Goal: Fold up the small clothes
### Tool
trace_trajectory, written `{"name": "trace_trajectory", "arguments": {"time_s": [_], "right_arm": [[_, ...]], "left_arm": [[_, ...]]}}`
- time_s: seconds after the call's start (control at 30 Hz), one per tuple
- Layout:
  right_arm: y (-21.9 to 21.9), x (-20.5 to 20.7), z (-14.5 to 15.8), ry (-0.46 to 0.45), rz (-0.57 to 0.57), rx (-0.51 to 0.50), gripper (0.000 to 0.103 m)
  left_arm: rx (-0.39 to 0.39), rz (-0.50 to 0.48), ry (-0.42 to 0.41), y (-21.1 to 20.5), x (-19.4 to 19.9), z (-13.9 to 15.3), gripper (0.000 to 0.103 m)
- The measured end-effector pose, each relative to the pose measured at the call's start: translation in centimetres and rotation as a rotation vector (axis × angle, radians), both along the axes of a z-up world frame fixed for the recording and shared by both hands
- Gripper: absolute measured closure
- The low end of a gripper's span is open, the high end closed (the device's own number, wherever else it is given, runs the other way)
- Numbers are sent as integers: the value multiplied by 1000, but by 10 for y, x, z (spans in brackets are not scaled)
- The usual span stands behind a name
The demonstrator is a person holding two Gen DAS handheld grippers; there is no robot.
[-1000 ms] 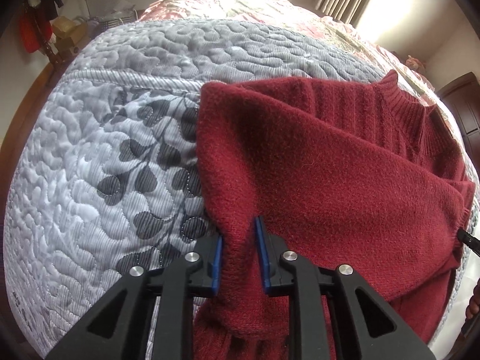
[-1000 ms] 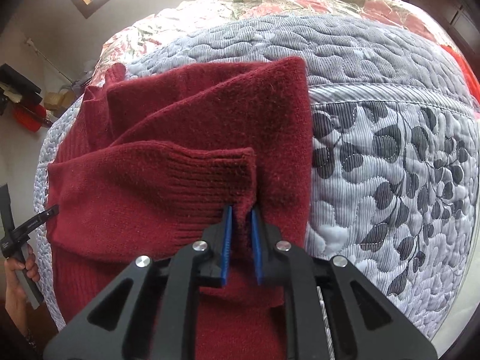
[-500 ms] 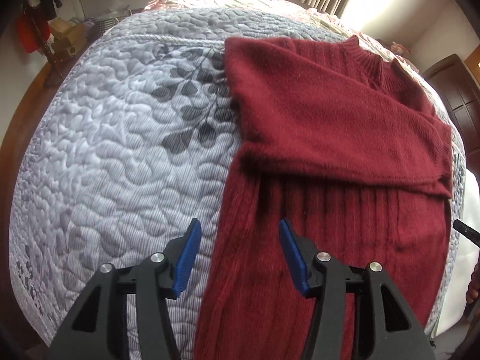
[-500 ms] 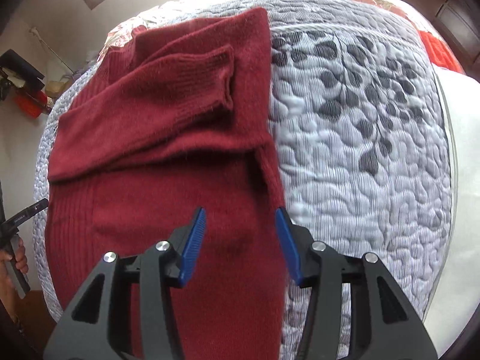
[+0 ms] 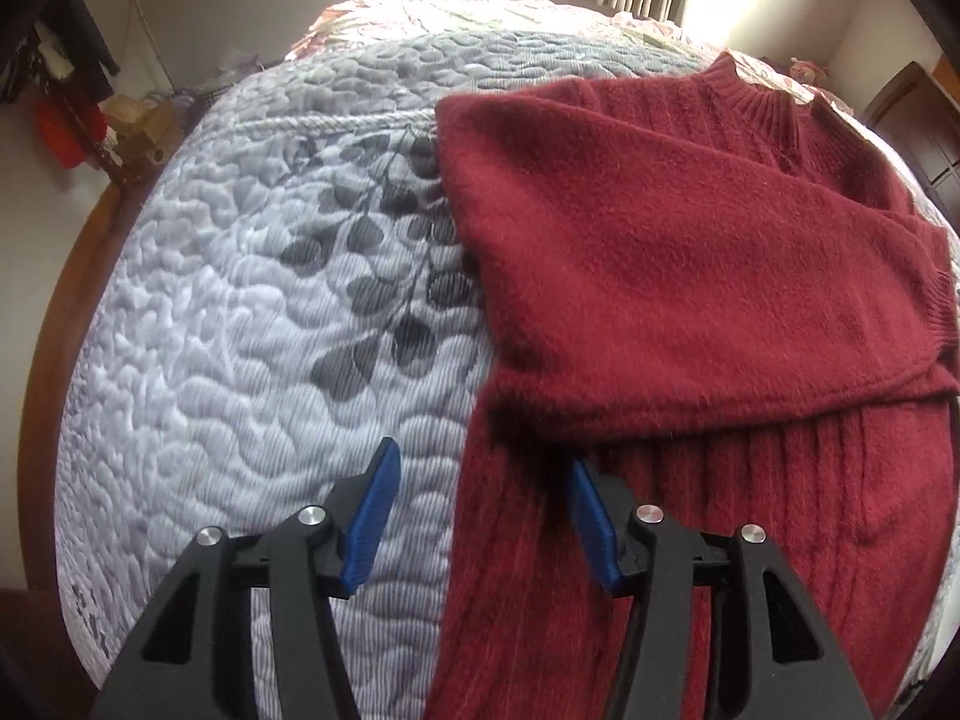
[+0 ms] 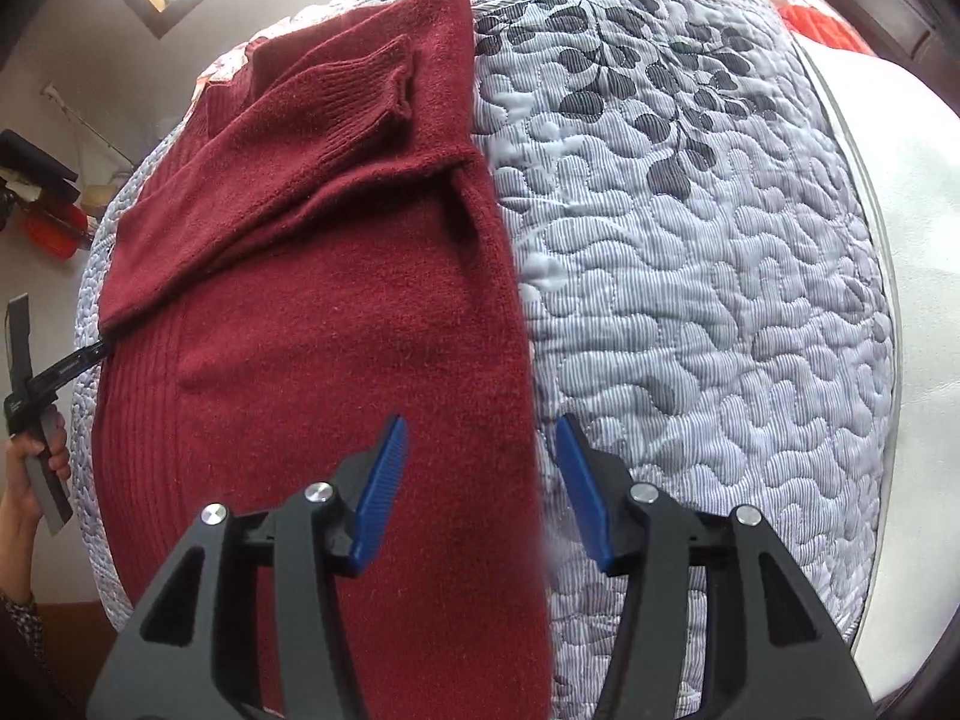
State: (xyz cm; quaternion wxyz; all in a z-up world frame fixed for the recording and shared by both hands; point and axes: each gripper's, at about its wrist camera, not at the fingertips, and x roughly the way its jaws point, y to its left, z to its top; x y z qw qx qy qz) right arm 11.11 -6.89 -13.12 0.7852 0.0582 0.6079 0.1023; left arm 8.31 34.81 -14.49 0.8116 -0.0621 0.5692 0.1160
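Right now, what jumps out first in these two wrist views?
The dark red sweater dominates, lying on the grey quilted bedspread with both sleeves folded across its chest; one ribbed cuff lies on top near its right edge. Both grippers are open and empty: the left gripper straddles the sweater's left edge, the right gripper its right edge.

My dark red fuzzy knit sweater (image 5: pixel 690 276) is one solid colour, ribbed in vertical lines on its body and at the cuff (image 6: pixel 366 90). Under it, the pale grey-blue quilted bedspread (image 5: pixel 240 360) carries fine stripes, winding stitched swirls and a dark grey leaf sprig (image 6: pixel 654 90). My black plastic tongs wear bright blue ridged pads (image 5: pixel 372 516), the same on both.
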Motion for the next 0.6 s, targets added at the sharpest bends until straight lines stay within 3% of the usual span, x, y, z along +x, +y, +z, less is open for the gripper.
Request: {"name": "trace_trajectory", "arguments": {"time_s": [0.07,0.13,0.2,0.23,0.4,0.5,0.6], "right_arm": [[2,-3,2,0,3,-7,52],[2,-6,3,-1,6,-10,52],[3,-6,1,5,0,-13,52],[1,-6,1,9,-6,-13,51],[-1,-1,-1,16,-27,-4,51],[5,5,-3,26,-16,-6,52],[13,9,-9,42,-8,-20,52]], "left_arm": [[5,15,-2,2,15,-2,47],[-26,27,-19,4,22,-4,54],[-65,25,-30,4,26,-5,81],[-89,38,-43,8,18,-5,83],[-94,83,-96,15,-2,0,88],[-52,40,-64,8,-3,-10,88],[-85,60,-52,12,0,-14,88]]}}
